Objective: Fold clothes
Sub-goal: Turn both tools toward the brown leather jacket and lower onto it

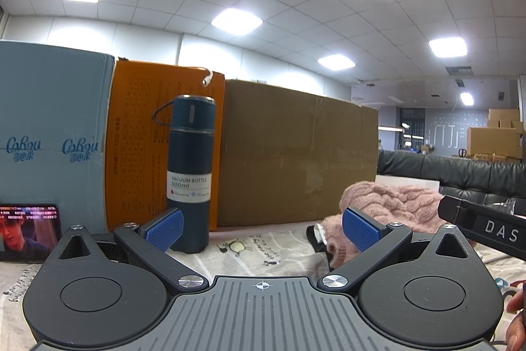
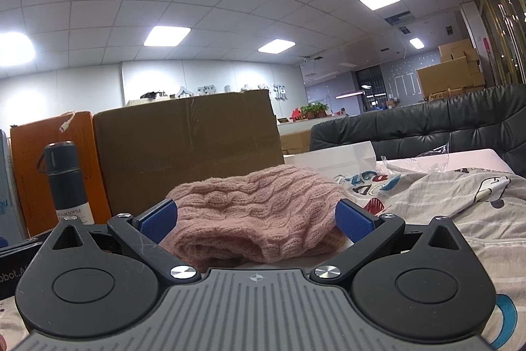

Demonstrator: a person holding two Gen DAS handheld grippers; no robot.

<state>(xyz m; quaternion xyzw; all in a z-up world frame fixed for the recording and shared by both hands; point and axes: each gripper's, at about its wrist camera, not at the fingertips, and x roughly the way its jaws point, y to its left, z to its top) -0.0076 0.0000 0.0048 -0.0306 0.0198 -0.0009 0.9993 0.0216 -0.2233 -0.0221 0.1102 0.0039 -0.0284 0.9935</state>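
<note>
The left gripper (image 1: 261, 231) sits low over the table (image 1: 263, 249), its blue-padded fingers (image 1: 164, 229) spread wide with nothing between them. The right gripper (image 2: 256, 219) is likewise low, its fingers (image 2: 353, 224) spread wide to either side of the pink knitted sweater (image 2: 253, 219); the garment lies bunched in a heap in the gap, and whether the pads touch the wool cannot be told from here. The sweater rests on a grey printed sheet (image 2: 443, 203) covering the table, in front of a brown cardboard box (image 2: 187, 150). In the left wrist view the same sweater (image 1: 391, 203) lies ahead and to the right of the left gripper, apart from its fingers. A dark blue vacuum bottle (image 1: 190, 173) stands upright just behind the left-hand finger of the left gripper, in front of an orange box (image 1: 138, 147); a pale blue box (image 1: 49, 127) stands beside that, and a phone (image 1: 29, 232) with a lit screen leans against it. A black sofa (image 2: 427, 127) runs behind the table on the right. Part of a hand (image 1: 516, 318) shows at the lower right edge of the left wrist view.
</note>
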